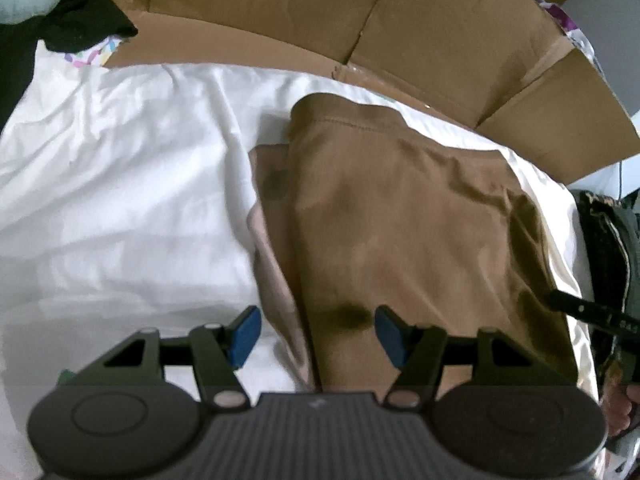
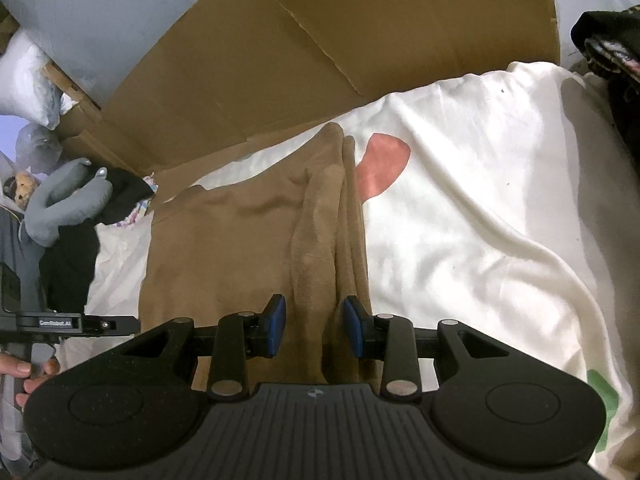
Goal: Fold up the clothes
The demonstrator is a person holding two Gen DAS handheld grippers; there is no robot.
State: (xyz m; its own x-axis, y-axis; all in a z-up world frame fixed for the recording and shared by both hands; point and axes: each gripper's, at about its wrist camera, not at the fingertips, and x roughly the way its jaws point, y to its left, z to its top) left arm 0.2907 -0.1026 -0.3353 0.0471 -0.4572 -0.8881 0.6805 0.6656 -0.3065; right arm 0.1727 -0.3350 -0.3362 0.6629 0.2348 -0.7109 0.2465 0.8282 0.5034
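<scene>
Right gripper (image 2: pixel 315 326) hovering parted over brown garment (image 2: pixel 248 248), bunched fold between unpressed pads; left gripper (image 1: pixel 316 334) parted likewise. Lying partly folded mid-sheet (image 2: pixel 480 208). Next: regripping an edge, probably.

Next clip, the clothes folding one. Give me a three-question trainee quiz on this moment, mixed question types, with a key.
1. True or false: the right claw is clamped shut on the brown garment.
2. What stands behind the white sheet? A) cardboard B) a mirror C) a window
3. Fill in: the pads of the left claw are coloured ____.

Key: 1 false, its jaws stand apart, fabric bunched between them; 2 A, cardboard; 3 blue.
</scene>
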